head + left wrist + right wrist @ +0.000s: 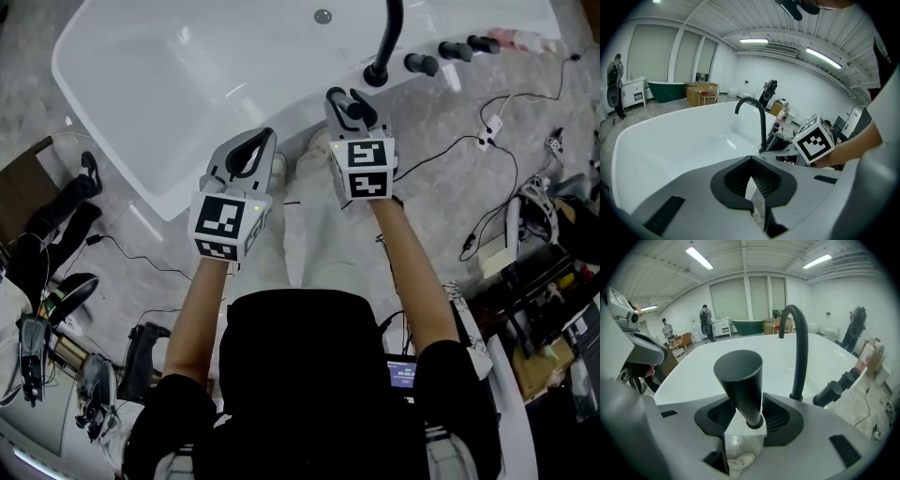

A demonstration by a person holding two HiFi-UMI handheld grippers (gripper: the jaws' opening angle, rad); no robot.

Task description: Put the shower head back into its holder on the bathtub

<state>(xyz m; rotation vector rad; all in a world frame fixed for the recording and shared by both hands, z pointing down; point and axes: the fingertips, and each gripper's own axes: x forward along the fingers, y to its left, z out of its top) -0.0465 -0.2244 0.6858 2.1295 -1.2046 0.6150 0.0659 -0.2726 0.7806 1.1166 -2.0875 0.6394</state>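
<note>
The black cone-shaped shower head (740, 380) stands upright on the white bathtub's rim (745, 427), narrow end down, just left of the black arched faucet (801, 348). My right gripper (746, 404) is open around it, a jaw on each side with small gaps to the pads. From the head view the shower head (356, 106) shows between the right gripper's (349, 97) jaws beside the faucet (384, 47). My left gripper (260, 142) hovers over the tub's near rim (169, 202), shut and empty; its own view has the left gripper (752, 171) facing the faucet (761, 122).
Three black knobs (455, 52) line the tub rim right of the faucet. Cables and a power strip (489, 127) lie on the floor at the right, with equipment further right. A dark bag (56, 225) lies at the left. People stand far back (707, 322).
</note>
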